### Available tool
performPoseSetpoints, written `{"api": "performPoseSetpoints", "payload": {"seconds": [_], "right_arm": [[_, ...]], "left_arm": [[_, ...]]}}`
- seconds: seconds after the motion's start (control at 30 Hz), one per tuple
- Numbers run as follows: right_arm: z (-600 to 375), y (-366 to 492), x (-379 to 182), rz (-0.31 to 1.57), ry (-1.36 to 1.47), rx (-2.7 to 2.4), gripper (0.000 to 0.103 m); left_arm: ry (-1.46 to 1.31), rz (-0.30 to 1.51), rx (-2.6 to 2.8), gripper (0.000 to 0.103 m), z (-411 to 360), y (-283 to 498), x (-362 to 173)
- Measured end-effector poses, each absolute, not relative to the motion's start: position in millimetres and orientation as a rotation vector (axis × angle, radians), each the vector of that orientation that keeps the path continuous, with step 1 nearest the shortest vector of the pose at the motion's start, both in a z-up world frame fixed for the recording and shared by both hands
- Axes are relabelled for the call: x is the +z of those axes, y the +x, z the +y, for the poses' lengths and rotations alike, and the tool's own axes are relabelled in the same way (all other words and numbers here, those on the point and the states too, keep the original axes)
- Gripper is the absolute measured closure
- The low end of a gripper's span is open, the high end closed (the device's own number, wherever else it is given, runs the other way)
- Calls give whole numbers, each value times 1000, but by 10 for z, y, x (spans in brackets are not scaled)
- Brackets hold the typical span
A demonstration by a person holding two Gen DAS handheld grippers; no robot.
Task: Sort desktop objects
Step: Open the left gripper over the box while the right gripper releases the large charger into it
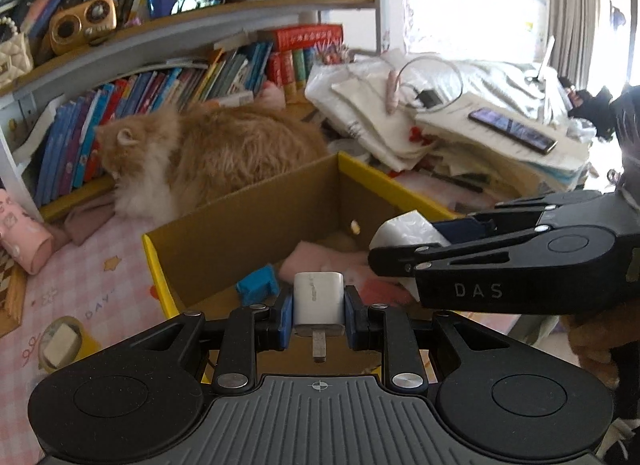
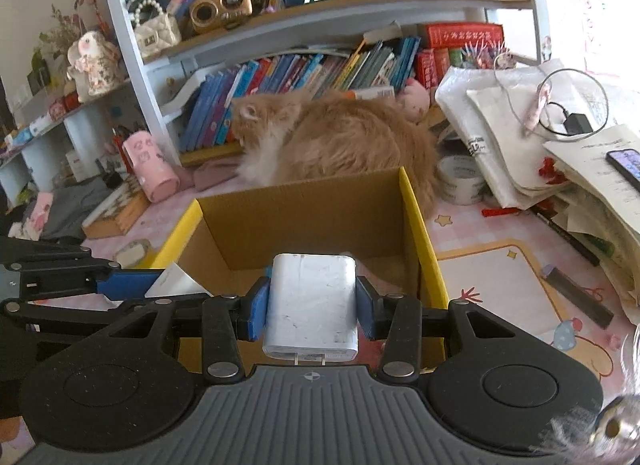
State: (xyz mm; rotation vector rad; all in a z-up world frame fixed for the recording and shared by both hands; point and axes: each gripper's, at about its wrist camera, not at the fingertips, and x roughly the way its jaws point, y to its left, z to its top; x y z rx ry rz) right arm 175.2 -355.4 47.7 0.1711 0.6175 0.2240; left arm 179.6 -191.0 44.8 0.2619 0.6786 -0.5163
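Behind cardboard box (image 2: 304,217) (cat (image 2: 340,137) resting), both grippers grip chargers.

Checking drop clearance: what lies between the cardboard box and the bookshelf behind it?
An orange cat lies between the cardboard box and the bookshelf, seen in both wrist views.

two white chargers (image 1: 319,297) (image 2: 311,305), one cardboard box (image 2: 304,201), one cat (image 2: 340,137)
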Motion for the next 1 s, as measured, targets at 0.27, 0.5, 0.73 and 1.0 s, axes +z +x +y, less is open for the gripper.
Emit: {"api": "performPoseSetpoints", "payload": {"seconds": [0.27, 0.5, 0.73, 1.0], "right_arm": [[-3534, 1941, 232, 678, 114, 263, 62], [-3470, 2082, 91, 737, 88, 301, 62], [-3427, 2230, 38, 777, 71, 316, 62], [-3390, 2313, -46, 808, 83, 298, 62]], "left_arm": [[297, 772, -479, 79, -1998, 1929, 122], [291, 780, -438, 79, -2001, 1995, 43], [256, 795, -431, 78, -1973, 2032, 35], [259, 783, -437, 76, -1963, 2011, 32]]}}
